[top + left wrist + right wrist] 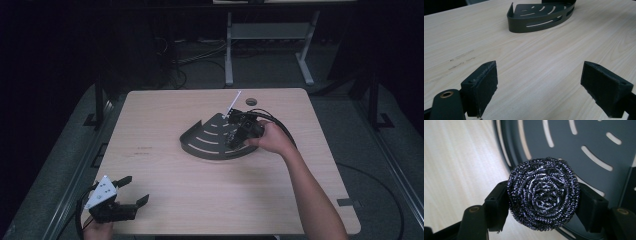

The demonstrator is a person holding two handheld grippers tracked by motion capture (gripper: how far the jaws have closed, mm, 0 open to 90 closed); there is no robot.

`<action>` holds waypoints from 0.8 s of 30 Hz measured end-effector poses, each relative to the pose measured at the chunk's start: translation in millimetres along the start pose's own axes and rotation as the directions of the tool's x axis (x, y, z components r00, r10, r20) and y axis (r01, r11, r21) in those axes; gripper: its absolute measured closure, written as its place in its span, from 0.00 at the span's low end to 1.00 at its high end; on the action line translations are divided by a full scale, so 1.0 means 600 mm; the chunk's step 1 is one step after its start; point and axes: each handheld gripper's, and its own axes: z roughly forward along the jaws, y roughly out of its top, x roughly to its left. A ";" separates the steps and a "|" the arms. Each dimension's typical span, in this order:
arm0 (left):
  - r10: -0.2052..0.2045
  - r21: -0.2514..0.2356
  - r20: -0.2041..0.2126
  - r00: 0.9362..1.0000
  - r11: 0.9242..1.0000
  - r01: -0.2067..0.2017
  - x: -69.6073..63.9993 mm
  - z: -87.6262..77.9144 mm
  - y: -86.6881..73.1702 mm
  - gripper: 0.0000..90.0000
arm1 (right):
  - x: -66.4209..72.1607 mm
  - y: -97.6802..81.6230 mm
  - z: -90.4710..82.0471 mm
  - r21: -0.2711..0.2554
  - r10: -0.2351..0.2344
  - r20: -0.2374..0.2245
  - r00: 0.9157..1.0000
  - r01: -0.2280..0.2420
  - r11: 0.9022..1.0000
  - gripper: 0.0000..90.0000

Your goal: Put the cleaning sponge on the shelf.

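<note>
Right tool (543,202) clamped on a round steel scouring pad (543,193), one black pad pressing each side of the coil. Held over the rim of a dark slotted corner tray (599,147), part of the scourer above the tray floor, part above the pale wood surface (456,165) just beside that rim. Just beyond the grip, curved slots in the tray floor; an upright tray wall at the far right of the right gripper view. From the high view, right tool (235,141) over the near right part of the tray (200,145), the hand (272,138) behind it, cables arching back from the tool body. White strip (233,103) slanting up just past the tool, at the tray's far edge.

Left tool (539,85) open, jaws standing wide apart with bare surface between them, nothing touched. Well ahead of it, the tray's curved front wall (536,23). From the high view, left tool (131,192) at the near left corner of the surface (200,200), well apart from the right tool and tray.
</note>
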 end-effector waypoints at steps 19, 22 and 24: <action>-0.002 -0.002 0.004 1.000 1.000 0.002 0.000 0.001 -0.001 0.15 | -0.035 0.000 0.030 0.013 0.060 0.014 0.998 -0.060 0.998 0.37; -0.003 -0.002 0.003 1.000 1.000 0.003 0.000 0.001 -0.001 0.15 | -0.043 0.001 0.039 0.019 0.073 0.017 0.997 -0.073 0.997 0.37; -0.002 -0.002 0.003 1.000 1.000 0.002 0.000 0.001 -0.001 0.15 | -0.044 0.002 0.041 0.018 0.077 0.019 0.997 -0.077 0.997 0.37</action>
